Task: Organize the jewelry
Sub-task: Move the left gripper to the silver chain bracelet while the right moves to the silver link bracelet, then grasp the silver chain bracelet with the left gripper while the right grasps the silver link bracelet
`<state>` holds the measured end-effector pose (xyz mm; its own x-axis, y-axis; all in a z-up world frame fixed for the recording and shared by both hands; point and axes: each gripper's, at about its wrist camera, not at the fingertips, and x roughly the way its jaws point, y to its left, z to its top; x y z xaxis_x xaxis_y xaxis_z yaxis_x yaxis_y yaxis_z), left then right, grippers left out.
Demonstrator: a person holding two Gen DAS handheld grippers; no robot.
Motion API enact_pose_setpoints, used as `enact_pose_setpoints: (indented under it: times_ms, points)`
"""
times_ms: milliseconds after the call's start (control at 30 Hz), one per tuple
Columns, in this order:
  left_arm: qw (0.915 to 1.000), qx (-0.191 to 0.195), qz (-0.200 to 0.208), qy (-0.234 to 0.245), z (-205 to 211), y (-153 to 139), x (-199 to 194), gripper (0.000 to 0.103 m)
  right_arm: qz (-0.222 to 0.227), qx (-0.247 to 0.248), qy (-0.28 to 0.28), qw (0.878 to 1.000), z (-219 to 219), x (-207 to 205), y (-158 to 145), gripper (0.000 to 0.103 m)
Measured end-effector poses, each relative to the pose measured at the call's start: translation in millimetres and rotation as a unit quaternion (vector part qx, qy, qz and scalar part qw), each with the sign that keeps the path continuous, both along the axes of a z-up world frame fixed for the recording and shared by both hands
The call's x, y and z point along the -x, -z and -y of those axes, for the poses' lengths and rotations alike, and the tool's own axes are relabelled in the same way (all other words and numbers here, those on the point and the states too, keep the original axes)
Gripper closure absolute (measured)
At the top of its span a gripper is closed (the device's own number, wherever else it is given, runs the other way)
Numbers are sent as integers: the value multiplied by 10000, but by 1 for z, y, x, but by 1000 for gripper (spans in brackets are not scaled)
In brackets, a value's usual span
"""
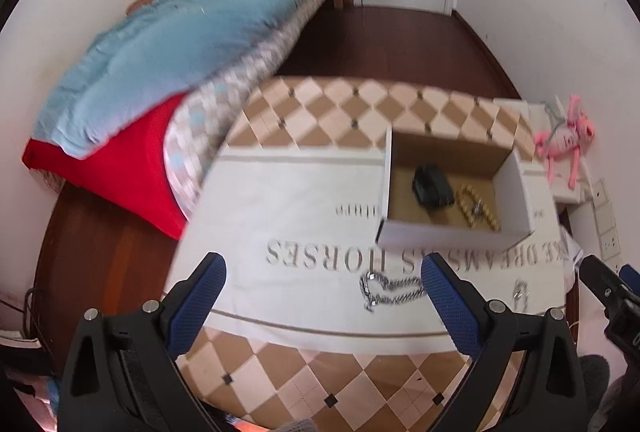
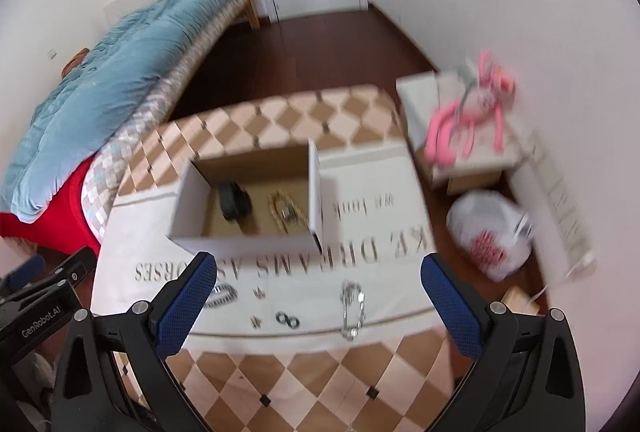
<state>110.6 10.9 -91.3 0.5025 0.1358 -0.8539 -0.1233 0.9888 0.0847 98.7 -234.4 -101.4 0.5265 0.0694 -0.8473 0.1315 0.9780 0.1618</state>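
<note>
While both tools hover over the near table edge, left gripper and right gripper are spread wide, holding nothing. White cloth has free room left of the box. Box holds a black item and a gold chain. Silver chain lies loose in front, partly behind the left tool's blue pad. Small pieces are too blurred to identify.

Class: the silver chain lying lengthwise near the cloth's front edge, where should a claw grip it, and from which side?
Probably from above: the chain lies flat on the cloth. Pinch across its narrow loop at mid-length, where both strands run close together.
</note>
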Motion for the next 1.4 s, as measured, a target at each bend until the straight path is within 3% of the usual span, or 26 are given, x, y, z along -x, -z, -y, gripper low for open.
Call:
enact_pose_setpoints:
  times_ms: [133,200,300,367,400,433,500,533,600,800,933,1000,1133,1167,1200,1267,1300,1333,1400]
  points:
    - [9993,-268,-214,-172,1,42,1,3,-449,-40,208,9988,17,-2,50,2]
    - [9985,-355,-329,-259,2,62,4,3,-667,-8,272,9974,22,-4,78,15]
    - [9971,-310,-614,-321,2,89,8,3,-1042,-7,287,9941,23,-4,116,26]
    - [9962,-313,-742,-321,2,101,11,3,-1185,-13,249,9926,21,-1,133,29]
    - [9958,-332,-797,-315,1,106,12,3,-1244,17,222,9920,19,2,140,38]
    - [9954,-361,-839,-305,1,109,12,3,-1301,24,178,9913,17,3,147,39]
    - [9948,-372,-904,-291,-1,114,13,3,-1211,425,56,9917,7,6,151,49]
    - [9946,-348,-935,-298,-2,117,13,3,-1173,611,-1,9912,1,7,152,56]
    - [9943,-258,-997,-284,-5,120,12,3,-1016,638,-63,9928,-6,9,151,96]
    - [9928,337,-1124,-258,-22,123,5,4,-920,352,-281,9947,-14,5,148,103]
    - [9869,1001,-1239,-239,-32,127,-7,4,-666,18,-230,9975,-8,1,126,103]
    - [9858,1069,-1286,-128,-29,129,-16,4,-576,-100,-197,9981,-9,-1,118,103]
    - [9869,828,-1379,150,-12,137,-34,5,-472,-261,-80,9985,-4,-2,109,103]
    - [9870,761,-1397,212,-9,139,-38,14,-502,-300,-78,9983,-3,-3,109,103]
    - [9869,702,-1428,259,-5,142,-42,29,-520,-379,-52,9979,0,-3,109,103]
    - [9879,543,-1403,374,1,143,-45,38,-581,-502,-1,9970,5,-3,111,103]
    - [9885,560,-1321,470,4,141,-45,53,-670,-655,96,9956,10,-3,115,102]
    - [9890,525,-1270,538,7,140,-45,63,-719,-836,204,9937,17,-4,118,102]
    - [9886,500,-1248,685,15,138,-44,96,-797,-1054,405,9904,30,-3,123,91]
